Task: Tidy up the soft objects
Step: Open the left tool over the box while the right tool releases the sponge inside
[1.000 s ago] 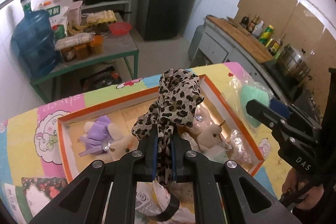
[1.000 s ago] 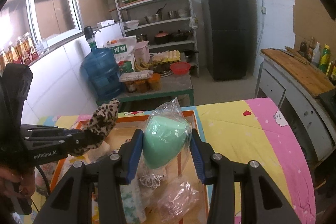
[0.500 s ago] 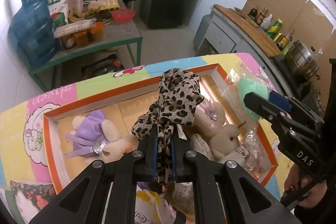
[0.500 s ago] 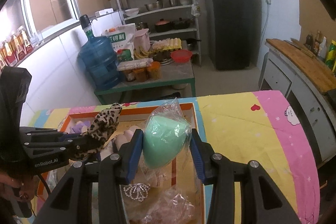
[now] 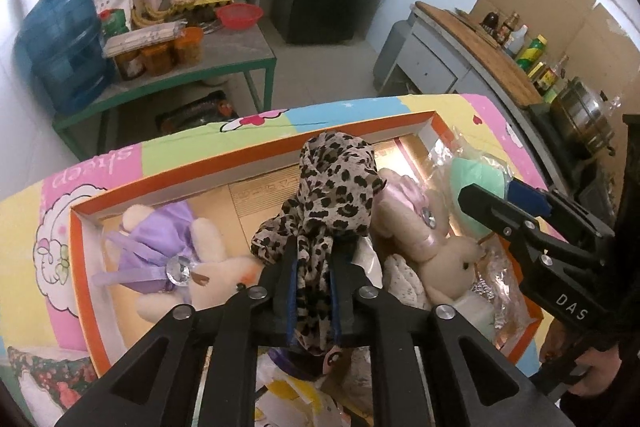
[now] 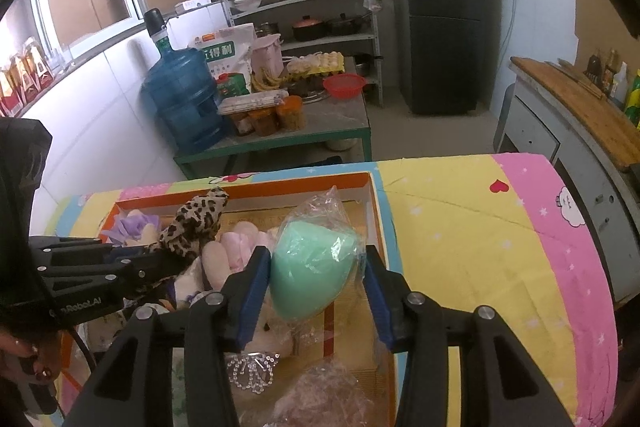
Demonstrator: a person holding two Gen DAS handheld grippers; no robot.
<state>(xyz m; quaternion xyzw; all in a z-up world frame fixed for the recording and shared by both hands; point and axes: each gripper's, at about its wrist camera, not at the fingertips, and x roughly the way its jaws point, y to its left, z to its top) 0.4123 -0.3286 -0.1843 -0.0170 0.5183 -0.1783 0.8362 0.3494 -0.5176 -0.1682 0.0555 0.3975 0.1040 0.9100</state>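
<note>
My left gripper [image 5: 313,259] is shut on a leopard-print cloth [image 5: 334,187] and holds it above the middle of an orange-rimmed cardboard box [image 5: 256,151]. The cloth also shows in the right wrist view [image 6: 196,223]. My right gripper [image 6: 316,267] is shut on a mint-green soft pad in a clear plastic bag [image 6: 312,267], above the box's right part [image 6: 372,211]. The pad also shows in the left wrist view [image 5: 476,183]. In the box lie a plush in a purple dress [image 5: 160,251] and a pink-and-cream plush bunny [image 5: 424,243].
The box sits on a table with a colourful cartoon cloth [image 6: 480,227]. More bagged items [image 6: 324,399] and a rhinestone tiara [image 6: 252,371] lie in the box's near right. Behind stand a green table with a water jug [image 6: 184,99], shelves and a black fridge [image 6: 440,11].
Both grippers have moved forward over the box with their loads; the box and plush toys now appear closer and lower under the fingers. Grips are unchanged.
</note>
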